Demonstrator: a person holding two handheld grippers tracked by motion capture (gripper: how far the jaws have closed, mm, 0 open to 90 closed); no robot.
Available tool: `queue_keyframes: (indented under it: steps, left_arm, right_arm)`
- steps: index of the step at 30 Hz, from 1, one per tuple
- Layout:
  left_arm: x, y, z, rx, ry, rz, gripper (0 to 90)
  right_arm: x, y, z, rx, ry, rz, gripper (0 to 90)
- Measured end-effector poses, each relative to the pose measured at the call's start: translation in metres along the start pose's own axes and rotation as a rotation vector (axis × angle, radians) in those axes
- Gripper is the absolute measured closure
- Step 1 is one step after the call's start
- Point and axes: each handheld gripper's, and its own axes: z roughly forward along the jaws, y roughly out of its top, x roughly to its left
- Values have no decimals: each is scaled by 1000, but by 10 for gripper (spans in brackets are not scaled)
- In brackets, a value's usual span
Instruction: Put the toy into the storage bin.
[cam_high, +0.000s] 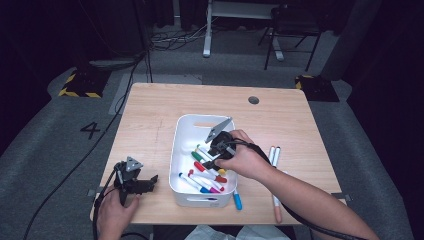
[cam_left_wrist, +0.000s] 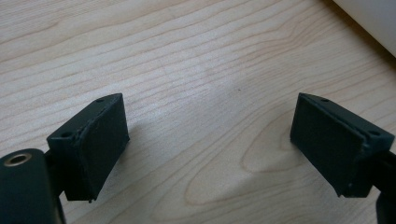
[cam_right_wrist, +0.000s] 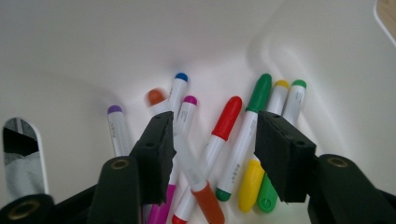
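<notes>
A white bin sits mid-table with several coloured markers lying in it. My right gripper points down into the bin, held in a hand. In the right gripper view its jaws stand open above the pile, with nothing pressed between the pads. Below them lie a red-capped marker, a green-capped one and an orange-capped one. My left gripper rests near the table's front left corner, open over bare wood.
Outside the bin, a blue marker lies by its front right corner. Two white markers lie to the right, and another near the front edge under the right forearm. A round cable hole is at the back.
</notes>
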Motion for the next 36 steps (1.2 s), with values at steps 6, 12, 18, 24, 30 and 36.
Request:
queue_keyframes:
  steps: [6, 12, 18, 24, 30, 36]
  left_arm:
    - [0, 0, 0, 0, 0, 0, 117]
    - [0, 0, 0, 0, 0, 0, 117]
    - [0, 0, 0, 0, 0, -1, 117]
    - [0, 0, 0, -1, -1, -2, 117]
    - [0, 0, 0, -1, -1, -2, 117]
    - [0, 0, 0, -1, -1, -1, 117]
  right_arm:
    - [3, -2, -19, -50, -10, 2, 445]
    - [3, -13, -37, -89, -22, 20, 444]
    - [0, -25, -52, -110, -41, 41, 440]
    - [-4, -42, -69, -134, -61, 75, 433]
    - [-6, -61, -78, -139, -88, 110, 439]
    - [-14, -78, -79, -156, -94, 158, 446]
